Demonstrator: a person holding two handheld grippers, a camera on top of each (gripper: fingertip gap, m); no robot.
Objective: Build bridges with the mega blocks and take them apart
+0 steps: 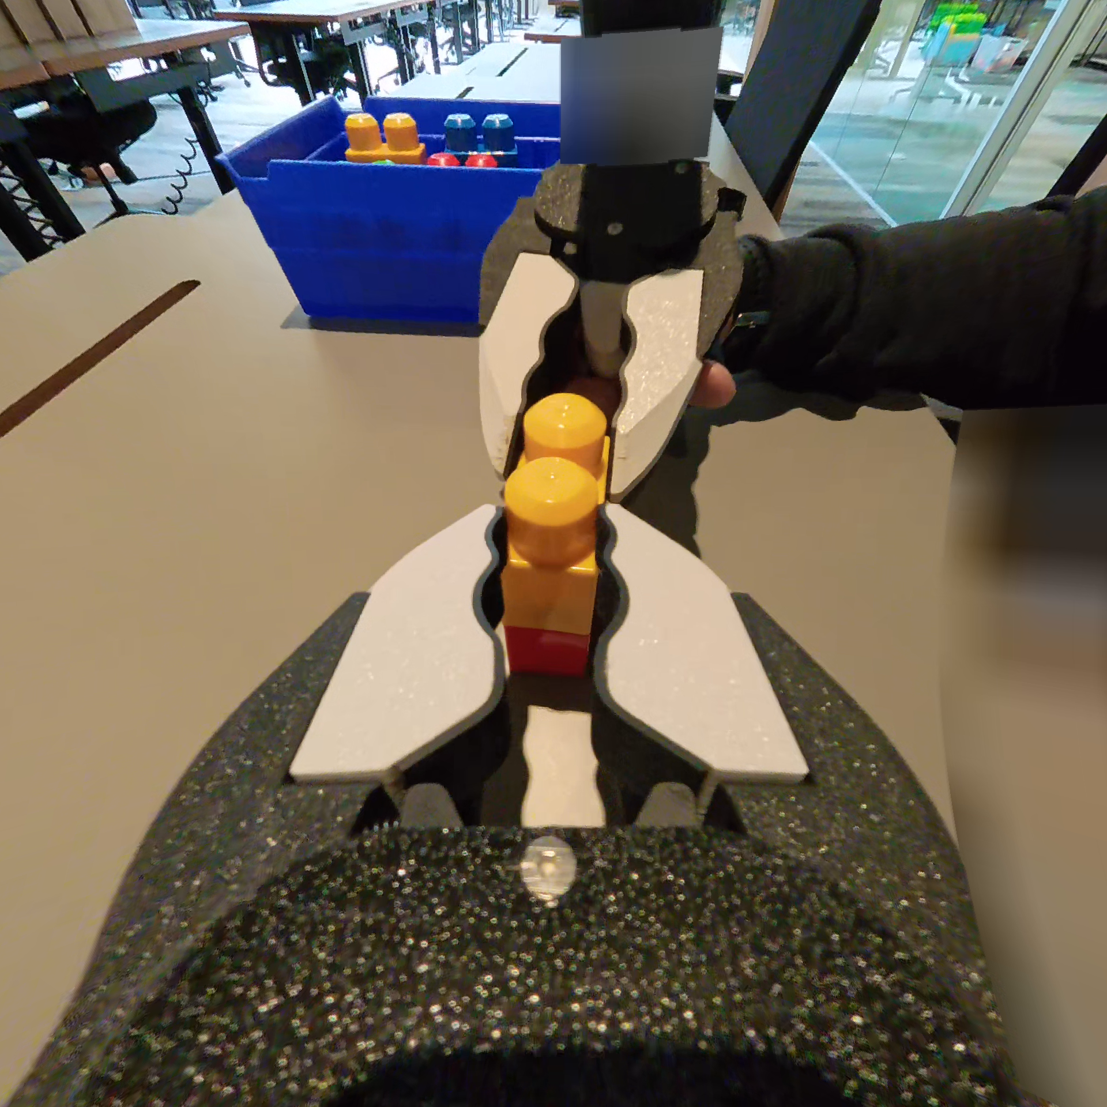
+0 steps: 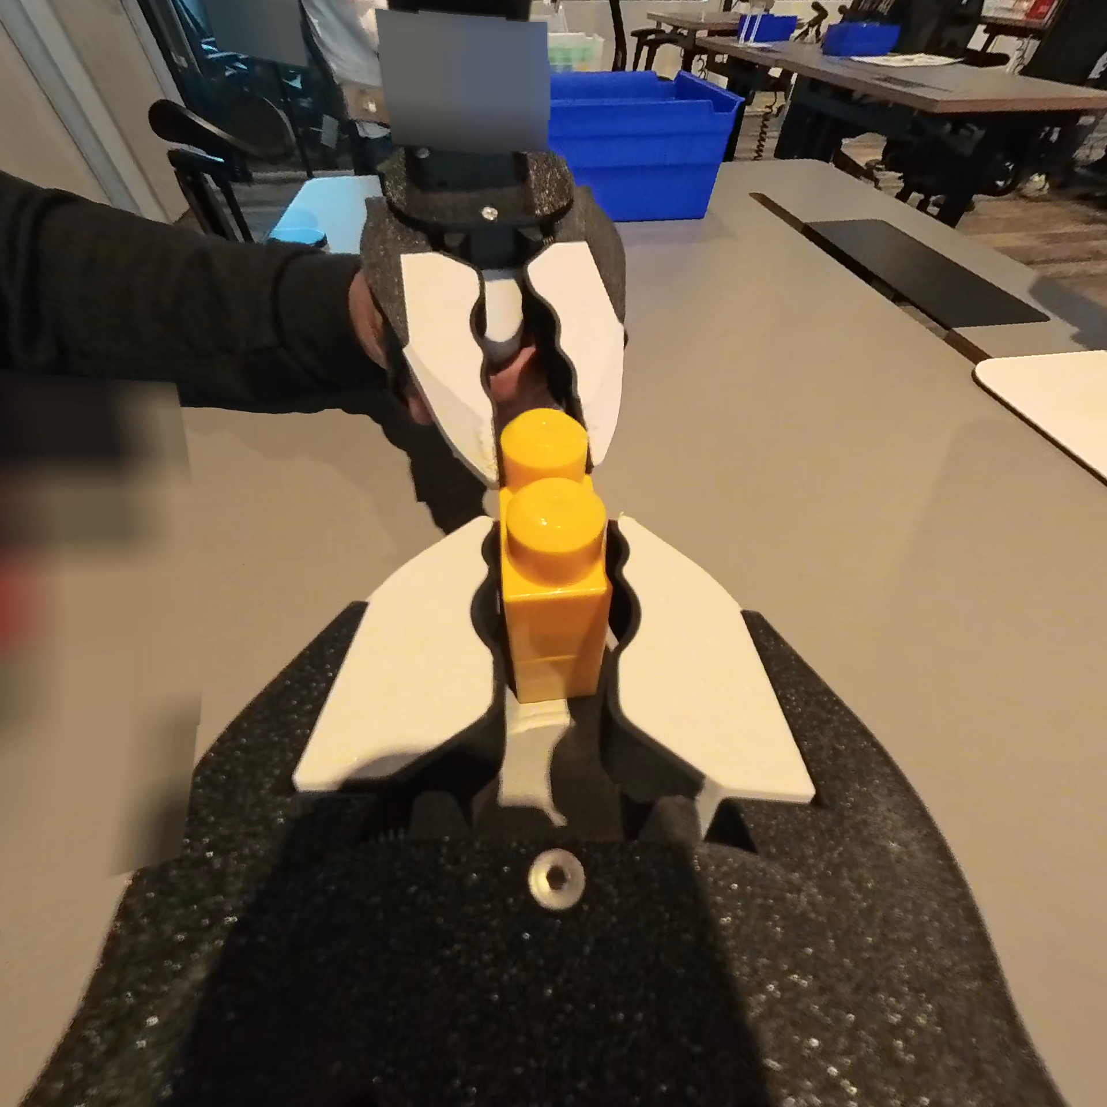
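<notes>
At frame centre, the left gripper [image 1: 550,527] and right gripper [image 2: 554,539] clamp opposite ends of the yellow block [image 1: 548,575]; both should press or pull evenly, without twisting.

Background items on and around the work table

Beige table [image 1: 209,479] with a dark slot [image 1: 102,353]; black mat [image 2: 916,272] and white board [image 2: 1054,401] on the grey surface; desks [image 2: 934,78] and glass partition [image 1: 934,120] behind.

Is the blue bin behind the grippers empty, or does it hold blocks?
Not empty: the blue bin holds an orange block, a dark blue one and red studs.
</notes>
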